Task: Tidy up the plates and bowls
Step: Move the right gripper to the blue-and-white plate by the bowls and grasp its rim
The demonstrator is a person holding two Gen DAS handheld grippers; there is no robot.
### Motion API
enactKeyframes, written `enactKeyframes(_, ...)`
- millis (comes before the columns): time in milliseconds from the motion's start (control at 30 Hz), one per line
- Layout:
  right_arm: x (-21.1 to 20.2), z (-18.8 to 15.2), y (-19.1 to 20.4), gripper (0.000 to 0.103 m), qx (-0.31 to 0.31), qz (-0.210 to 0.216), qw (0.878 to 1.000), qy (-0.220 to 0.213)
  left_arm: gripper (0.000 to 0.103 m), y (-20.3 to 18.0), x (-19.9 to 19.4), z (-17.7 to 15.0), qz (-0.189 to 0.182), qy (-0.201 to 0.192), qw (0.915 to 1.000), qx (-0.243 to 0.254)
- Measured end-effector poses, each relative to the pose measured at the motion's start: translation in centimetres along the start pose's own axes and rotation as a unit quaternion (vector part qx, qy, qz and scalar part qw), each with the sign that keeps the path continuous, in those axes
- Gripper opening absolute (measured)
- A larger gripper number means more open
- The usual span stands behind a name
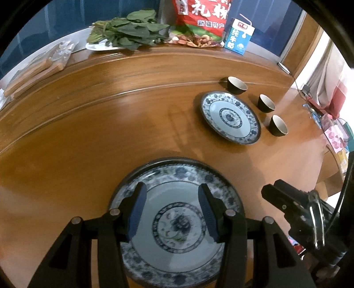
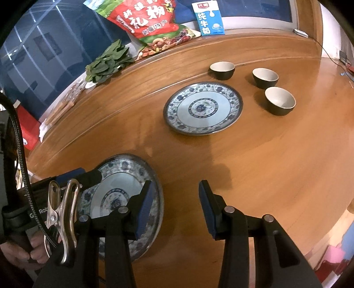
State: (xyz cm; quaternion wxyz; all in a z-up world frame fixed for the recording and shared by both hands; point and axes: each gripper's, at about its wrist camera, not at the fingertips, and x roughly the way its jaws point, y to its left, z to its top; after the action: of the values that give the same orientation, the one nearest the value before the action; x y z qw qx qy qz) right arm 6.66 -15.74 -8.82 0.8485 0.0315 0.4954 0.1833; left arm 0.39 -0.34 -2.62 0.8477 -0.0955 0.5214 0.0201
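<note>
Left hand-held gripper (image 1: 172, 207): nearest the lens, jaws wide apart, poised over the near plate with nothing between the blue pads; whether the pads touch the plate cannot be told.
Near plate (image 1: 177, 250): blue-and-white floral, lying flat on the counter (image 1: 110, 133) at its near edge, directly under the left fingers; seen also in the right wrist view (image 2: 119, 192), to the left of the right fingers.
Right hand-held gripper (image 2: 176, 207): jaws wide, holding nothing, over bare wood just right of the near plate; its left finger overlaps the plate's rim in the picture.
Far plate (image 1: 230, 117): same pattern, flat on the counter, well apart from the near plate, toward the right.
Bowls: three small dark bowls with pale insides, upright, curving around the far plate's far-right side: far bowl (image 2: 222, 70), middle bowl (image 2: 265, 78), near bowl (image 2: 279, 100); none touching the plate.
Back edge: leafy greens (image 1: 128, 31) on a white dish, red snack bag (image 1: 201, 20), blue milk carton (image 1: 239, 36).
Left edge: wrapped chopsticks (image 1: 37, 68).
</note>
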Motion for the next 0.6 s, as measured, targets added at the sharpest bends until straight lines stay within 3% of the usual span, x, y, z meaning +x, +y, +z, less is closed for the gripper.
enactKeyframes(600, 2.0, 2.3, -4.0, 0.043, -0.002, 0.002, 1.0, 0.016, 0.051, -3.5, 2.3, 2.6, -0.006, 0.018, 0.9997, -0.014)
